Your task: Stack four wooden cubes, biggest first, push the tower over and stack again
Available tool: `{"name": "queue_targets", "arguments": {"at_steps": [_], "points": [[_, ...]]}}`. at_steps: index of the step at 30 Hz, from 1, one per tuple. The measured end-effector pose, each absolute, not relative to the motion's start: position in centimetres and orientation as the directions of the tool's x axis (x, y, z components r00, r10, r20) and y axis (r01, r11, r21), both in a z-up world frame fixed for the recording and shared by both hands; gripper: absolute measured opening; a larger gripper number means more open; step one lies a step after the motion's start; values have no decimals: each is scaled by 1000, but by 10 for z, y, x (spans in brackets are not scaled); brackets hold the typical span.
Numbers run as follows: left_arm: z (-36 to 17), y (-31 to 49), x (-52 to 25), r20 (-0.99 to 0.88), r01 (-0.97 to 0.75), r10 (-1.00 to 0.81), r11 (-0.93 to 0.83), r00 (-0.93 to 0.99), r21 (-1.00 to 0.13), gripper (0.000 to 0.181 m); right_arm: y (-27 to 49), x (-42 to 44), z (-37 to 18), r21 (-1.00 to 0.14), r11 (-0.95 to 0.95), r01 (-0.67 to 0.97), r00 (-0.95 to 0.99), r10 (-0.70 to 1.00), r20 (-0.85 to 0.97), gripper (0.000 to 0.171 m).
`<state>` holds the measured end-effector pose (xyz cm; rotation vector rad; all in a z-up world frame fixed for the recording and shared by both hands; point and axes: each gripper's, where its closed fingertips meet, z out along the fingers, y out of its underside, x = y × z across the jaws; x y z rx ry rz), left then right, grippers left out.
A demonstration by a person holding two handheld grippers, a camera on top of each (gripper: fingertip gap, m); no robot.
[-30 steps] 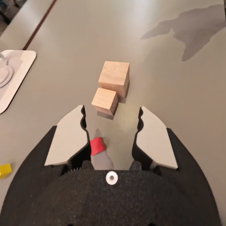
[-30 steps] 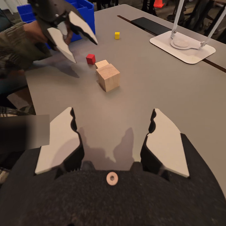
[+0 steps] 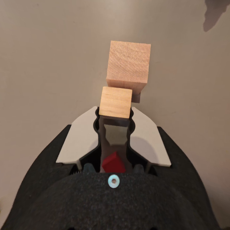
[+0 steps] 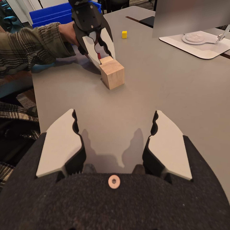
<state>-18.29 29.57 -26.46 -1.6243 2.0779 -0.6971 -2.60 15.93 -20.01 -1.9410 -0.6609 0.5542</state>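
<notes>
Nothing stacked yet. My left tongs grip the medium cube beside the big cube on the surface (red, yellow wait); right tongs gape empty.

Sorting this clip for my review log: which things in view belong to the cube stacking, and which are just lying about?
Part of the job:
- big wooden cube
- medium wooden cube, between the left tongs
- red cube
- yellow cube
- right tongs, open and empty

Just lying about:
- blue bin
- white stand base
- dark flat slab on the grey table
</notes>
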Motion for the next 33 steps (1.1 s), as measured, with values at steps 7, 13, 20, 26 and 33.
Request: {"name": "queue_targets", "arguments": {"at_steps": [7,13,20,26,33], "points": [[-215,304,-186,-7,-730,-991,105,-136,-675,45,156,-25,-199,-910,-366,195,749,654,-103,113],[-193,283,-165,-17,-721,-989,119,-148,-683,45,153,-24,-201,-913,-365,182,748,654,-113,113],[-197,265,-142,-12,-722,-982,147,-189,-676,45,148,-20,-202,-913,-370,174,751,649,-120,112],[-209,265,-137,-2,-730,-982,143,-191,-668,45,145,-16,-202,-912,-373,169,756,643,-123,112],[-218,267,-138,-2,-742,-980,150,-197,-653,45,145,-16,-203,-910,-381,165,755,642,-132,112]]}}
